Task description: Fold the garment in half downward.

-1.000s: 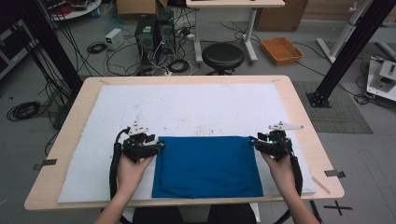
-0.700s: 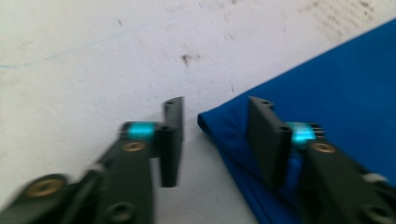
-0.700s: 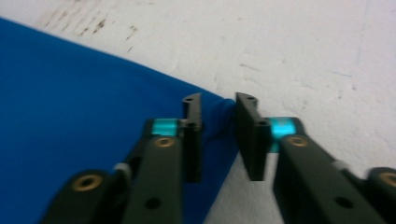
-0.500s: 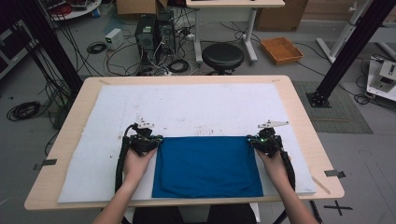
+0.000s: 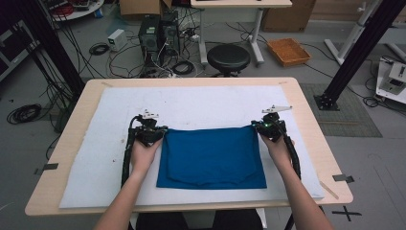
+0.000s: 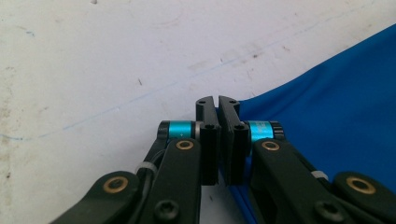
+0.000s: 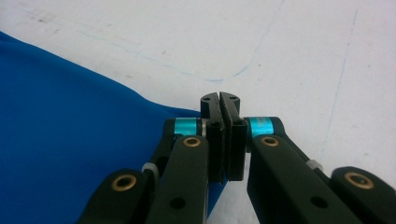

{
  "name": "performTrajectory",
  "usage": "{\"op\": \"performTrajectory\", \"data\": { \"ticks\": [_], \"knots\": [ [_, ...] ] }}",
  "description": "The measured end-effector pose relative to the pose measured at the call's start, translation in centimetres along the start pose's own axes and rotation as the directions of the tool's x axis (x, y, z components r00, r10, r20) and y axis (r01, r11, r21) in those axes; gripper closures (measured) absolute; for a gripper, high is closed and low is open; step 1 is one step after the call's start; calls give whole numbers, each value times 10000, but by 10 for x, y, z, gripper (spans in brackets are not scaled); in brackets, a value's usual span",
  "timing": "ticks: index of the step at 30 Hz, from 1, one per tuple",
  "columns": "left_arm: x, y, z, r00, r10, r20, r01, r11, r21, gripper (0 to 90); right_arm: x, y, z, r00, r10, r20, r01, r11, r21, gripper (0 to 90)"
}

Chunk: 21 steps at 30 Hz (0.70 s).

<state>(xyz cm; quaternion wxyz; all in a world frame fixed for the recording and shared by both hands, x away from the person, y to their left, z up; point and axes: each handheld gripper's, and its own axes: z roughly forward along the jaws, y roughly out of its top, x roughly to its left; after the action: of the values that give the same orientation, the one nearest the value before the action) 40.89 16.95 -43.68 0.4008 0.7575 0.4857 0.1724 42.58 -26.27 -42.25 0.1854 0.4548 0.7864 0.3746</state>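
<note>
A blue cloth [image 5: 210, 158] lies flat on the white mat [image 5: 210, 103], near the table's front. My left gripper [image 5: 159, 133] is shut on the cloth's far left corner. My right gripper [image 5: 257, 126] is shut on its far right corner. In the left gripper view the jaws [image 6: 217, 103] stand pressed together, and the blue cloth [image 6: 336, 107] runs into them from the right. The right gripper view has the same closed jaws [image 7: 219, 100], with the blue cloth [image 7: 70, 140] coming in from the left. The far edge sags slightly between the two corners.
The mat covers most of a wooden table [image 5: 306, 120], with bare mat beyond the cloth. On the floor behind are a black stool [image 5: 228, 56], computer towers [image 5: 155, 33], cables and an orange tray [image 5: 288, 51]. A black frame post [image 5: 356, 52] stands at the right.
Both hands have moved away from the person, toward the cloth's far corners. Both grippers have closed on those corners, and the far edge now sits a little farther up the mat.
</note>
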Motion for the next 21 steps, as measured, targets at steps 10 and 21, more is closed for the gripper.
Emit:
{"op": "performTrajectory", "data": {
  "ticks": [10,21],
  "knots": [
    [2,-5,-9,9993,-299,-228,294,9993,-237,579,7,-6,-9,9997,185,135,-184,9998,-73,634],
    [-52,-62,-73,9907,258,1336,-279,9995,140,557,53,-63,-66,9955,827,-459,-850,9952,-490,622]
  ]
}}
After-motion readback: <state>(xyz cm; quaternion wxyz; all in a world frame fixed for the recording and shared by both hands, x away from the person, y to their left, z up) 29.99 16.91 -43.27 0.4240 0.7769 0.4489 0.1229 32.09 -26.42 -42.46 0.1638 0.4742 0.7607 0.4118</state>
